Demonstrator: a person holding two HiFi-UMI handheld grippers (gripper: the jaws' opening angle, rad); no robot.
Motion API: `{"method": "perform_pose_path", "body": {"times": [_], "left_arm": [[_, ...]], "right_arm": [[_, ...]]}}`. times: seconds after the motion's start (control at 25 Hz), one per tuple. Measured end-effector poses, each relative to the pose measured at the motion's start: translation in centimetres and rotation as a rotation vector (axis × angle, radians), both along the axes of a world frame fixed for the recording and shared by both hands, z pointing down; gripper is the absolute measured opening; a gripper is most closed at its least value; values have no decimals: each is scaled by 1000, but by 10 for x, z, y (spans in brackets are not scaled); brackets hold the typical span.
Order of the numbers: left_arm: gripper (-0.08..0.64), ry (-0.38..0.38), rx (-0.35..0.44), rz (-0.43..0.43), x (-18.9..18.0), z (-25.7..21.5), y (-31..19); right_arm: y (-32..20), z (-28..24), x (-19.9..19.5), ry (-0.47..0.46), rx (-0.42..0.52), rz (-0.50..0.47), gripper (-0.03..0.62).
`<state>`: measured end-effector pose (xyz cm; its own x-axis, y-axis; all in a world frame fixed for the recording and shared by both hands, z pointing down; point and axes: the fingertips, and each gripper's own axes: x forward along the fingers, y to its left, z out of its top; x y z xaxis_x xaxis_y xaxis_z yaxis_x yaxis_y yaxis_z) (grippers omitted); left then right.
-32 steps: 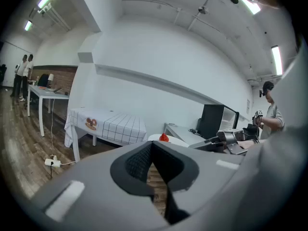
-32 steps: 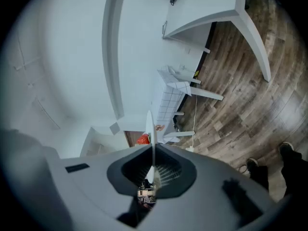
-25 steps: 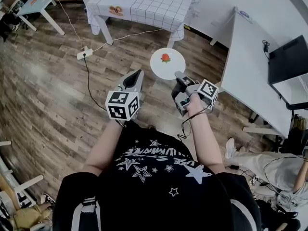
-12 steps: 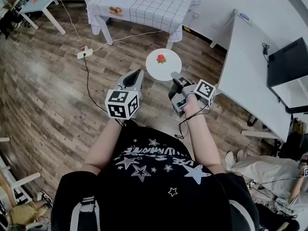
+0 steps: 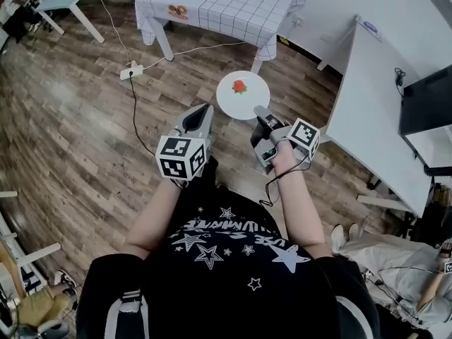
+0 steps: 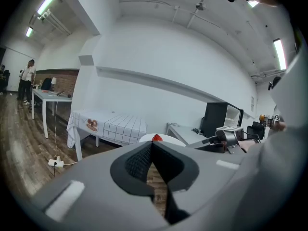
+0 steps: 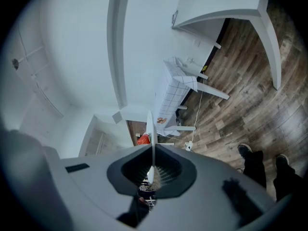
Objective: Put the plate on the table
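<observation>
A round white plate (image 5: 243, 95) with a red strawberry-like piece (image 5: 240, 85) on it hangs level above the wooden floor. My right gripper (image 5: 258, 111) is shut on its near rim. In the right gripper view the plate (image 7: 150, 129) shows edge-on, pinched between the jaws, with the red piece (image 7: 143, 139) to its left. My left gripper (image 5: 201, 111) is beside the plate's left, shut and empty, its jaw tips meeting. The left gripper view shows the plate (image 6: 161, 139) and the red piece (image 6: 157, 138) just past the jaws. The table with a checked cloth (image 5: 219, 2) stands ahead.
A white power strip (image 5: 132, 71) with its cable lies on the floor left of the table. A long white desk (image 5: 371, 111) with a black monitor (image 5: 427, 101) runs along the right. Another person's legs (image 5: 395, 260) show at the lower right.
The view has drifted forward and the checked table now sits a little nearer. The plate stays in the right gripper, both grippers keeping the same stance.
</observation>
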<state>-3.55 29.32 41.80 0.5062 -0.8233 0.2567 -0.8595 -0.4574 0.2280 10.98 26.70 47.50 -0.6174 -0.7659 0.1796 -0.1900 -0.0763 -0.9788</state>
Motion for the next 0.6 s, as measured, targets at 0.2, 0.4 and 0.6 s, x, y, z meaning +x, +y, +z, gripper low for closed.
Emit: {"method": "perform_pose_path", "body": {"times": [0.2,0.4,0.6], "left_arm": [[9,11,-15,18,5,6,-20],[9,20,-26,42,13,12,-52],[9,29,-38,52,11,17,-92]], "right_arm": [[-14,5,9,6,-9,23,21],[-39,6,20,-5,-13,51,21],[-77,13,22,6,-47,68,21]]}}
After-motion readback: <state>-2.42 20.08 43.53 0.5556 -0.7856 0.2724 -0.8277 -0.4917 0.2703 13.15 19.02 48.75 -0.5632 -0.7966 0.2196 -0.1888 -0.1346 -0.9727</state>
